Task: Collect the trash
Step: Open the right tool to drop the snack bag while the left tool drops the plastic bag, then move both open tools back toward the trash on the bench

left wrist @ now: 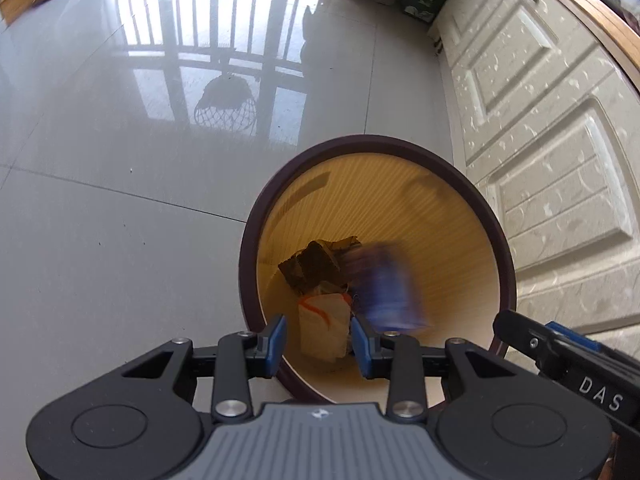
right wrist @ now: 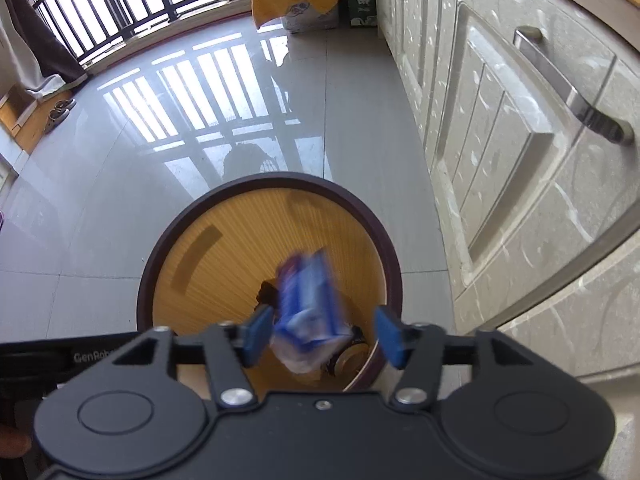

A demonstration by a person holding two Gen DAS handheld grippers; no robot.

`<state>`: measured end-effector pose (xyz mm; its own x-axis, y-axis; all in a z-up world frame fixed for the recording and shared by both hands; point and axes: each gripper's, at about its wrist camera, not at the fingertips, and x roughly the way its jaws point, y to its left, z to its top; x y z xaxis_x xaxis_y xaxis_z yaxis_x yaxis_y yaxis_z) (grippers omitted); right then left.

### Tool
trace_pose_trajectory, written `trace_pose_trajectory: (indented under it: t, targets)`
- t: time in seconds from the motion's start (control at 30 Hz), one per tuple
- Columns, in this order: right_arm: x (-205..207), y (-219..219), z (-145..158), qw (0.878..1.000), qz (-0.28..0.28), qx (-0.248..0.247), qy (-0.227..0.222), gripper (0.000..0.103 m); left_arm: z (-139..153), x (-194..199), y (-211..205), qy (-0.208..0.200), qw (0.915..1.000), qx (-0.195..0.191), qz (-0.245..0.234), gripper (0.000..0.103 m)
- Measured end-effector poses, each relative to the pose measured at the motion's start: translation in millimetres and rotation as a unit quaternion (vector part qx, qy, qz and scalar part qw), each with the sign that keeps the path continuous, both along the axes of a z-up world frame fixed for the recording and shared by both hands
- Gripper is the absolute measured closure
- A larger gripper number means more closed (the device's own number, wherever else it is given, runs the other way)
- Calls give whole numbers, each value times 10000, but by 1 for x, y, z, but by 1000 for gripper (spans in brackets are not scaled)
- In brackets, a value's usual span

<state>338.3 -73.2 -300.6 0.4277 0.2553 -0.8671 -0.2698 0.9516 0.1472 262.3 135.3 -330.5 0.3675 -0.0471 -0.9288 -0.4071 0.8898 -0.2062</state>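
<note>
Round bin (left wrist: 472,240) on the glossy tiled floor (left wrist: 120,220), dark brown rim, ribbed yellow-tan wall inside, beside white embossed cabinet doors (left wrist: 560,160) on the right. Down at the bottom: crumpled brown paper (left wrist: 316,264), a pale card piece with a red mark (left wrist: 324,328). Blue-and-white wrapper (right wrist: 308,304), motion-blurred, inside the bin mouth, touching neither tool. Left tool (left wrist: 319,344) over the near rim, blue pads partly apart, gripping nothing. Right tool (right wrist: 322,334) spread wider, empty too.
</note>
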Motion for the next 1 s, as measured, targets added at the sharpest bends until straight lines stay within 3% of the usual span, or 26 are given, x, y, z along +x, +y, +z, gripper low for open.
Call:
trace_pose_trajectory:
  t: [0.6, 0.9, 1.0]
  targets:
    - [-3, -4, 1, 9993, 27, -80, 359, 21, 13, -11, 3, 45, 9984, 373, -419, 63]
    - [-13, -9, 9, 9990, 155, -192, 377, 6, 31, -21, 10, 10, 9968, 552, -573, 45]
    - [-19, -8, 12, 9987, 239, -289, 353, 1, 38, -24, 13, 14, 9963, 628, -583, 34]
